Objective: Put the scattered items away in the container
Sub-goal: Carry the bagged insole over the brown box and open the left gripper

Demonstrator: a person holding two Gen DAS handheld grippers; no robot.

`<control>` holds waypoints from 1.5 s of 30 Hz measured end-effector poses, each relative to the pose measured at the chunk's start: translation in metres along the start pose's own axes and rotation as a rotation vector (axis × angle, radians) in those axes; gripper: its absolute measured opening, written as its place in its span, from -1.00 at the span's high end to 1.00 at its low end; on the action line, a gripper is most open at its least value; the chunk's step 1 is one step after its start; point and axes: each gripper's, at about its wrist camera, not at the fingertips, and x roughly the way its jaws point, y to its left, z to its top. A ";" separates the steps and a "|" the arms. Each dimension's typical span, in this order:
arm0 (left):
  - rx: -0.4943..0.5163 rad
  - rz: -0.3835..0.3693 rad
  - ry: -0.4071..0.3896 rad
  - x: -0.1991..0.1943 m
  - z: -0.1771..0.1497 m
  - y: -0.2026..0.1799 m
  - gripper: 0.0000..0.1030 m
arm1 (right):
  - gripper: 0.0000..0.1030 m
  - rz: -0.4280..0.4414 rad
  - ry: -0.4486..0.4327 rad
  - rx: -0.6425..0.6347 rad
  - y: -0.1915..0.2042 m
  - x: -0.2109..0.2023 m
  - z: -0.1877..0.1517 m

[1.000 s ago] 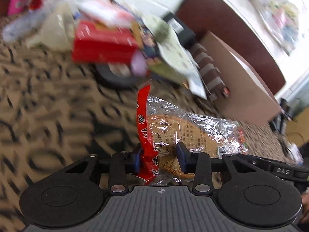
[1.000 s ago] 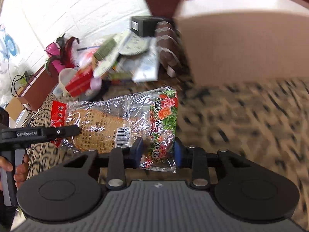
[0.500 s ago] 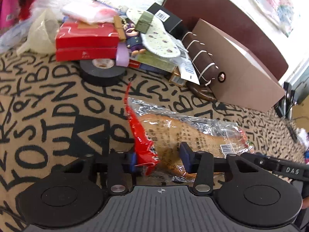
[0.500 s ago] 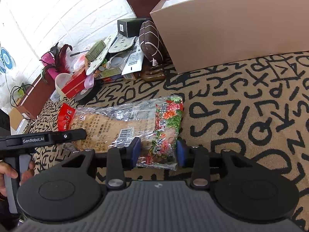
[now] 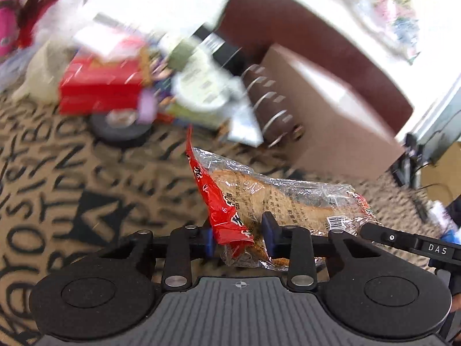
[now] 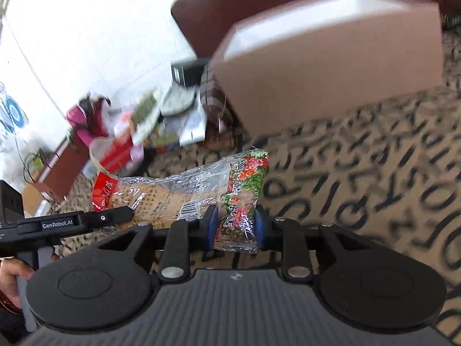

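Note:
A clear plastic snack bag (image 5: pixel 288 201) with brown food inside, a red end and a floral end, is held between both grippers above the patterned cloth. My left gripper (image 5: pixel 237 235) is shut on its red end. My right gripper (image 6: pixel 234 227) is shut on its floral end (image 6: pixel 245 184). The tan open-topped box (image 6: pixel 331 77) stands behind the bag, also in the left wrist view (image 5: pixel 331 121). The bag (image 6: pixel 173 196) stretches between the grippers.
A pile of scattered items sits at the back: a red box (image 5: pixel 100 86), a black tape roll (image 5: pixel 121 124), a brown striped pouch (image 5: pixel 268 101), cards and a black box (image 6: pixel 187 69). A dark brown chair back (image 5: pixel 317 46) stands behind the tan box.
Both grippers have lifted the bag off the cloth and are moving; the background is blurred. The tan box looks larger and closer in the right wrist view.

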 end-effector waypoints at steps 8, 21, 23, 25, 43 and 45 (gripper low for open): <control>0.084 -0.111 -0.144 0.016 0.067 -0.073 0.39 | 0.43 -0.044 -0.169 -0.074 -0.014 -0.058 0.074; 0.093 -0.153 -0.144 0.128 0.144 -0.134 0.36 | 0.42 -0.158 -0.237 -0.093 -0.061 -0.028 0.171; 0.100 -0.144 -0.133 0.145 0.148 -0.137 0.31 | 0.42 -0.186 -0.238 -0.096 -0.062 -0.015 0.174; 0.109 -0.130 -0.123 0.160 0.152 -0.139 0.26 | 0.42 -0.203 -0.227 -0.101 -0.070 -0.002 0.179; 0.284 -0.060 -0.045 0.200 0.143 -0.160 -1.00 | -0.96 -0.365 -0.189 -0.393 -0.077 0.051 0.178; 0.276 -0.065 -0.038 0.195 0.142 -0.159 -1.00 | -0.99 -0.344 -0.178 -0.421 -0.069 0.048 0.173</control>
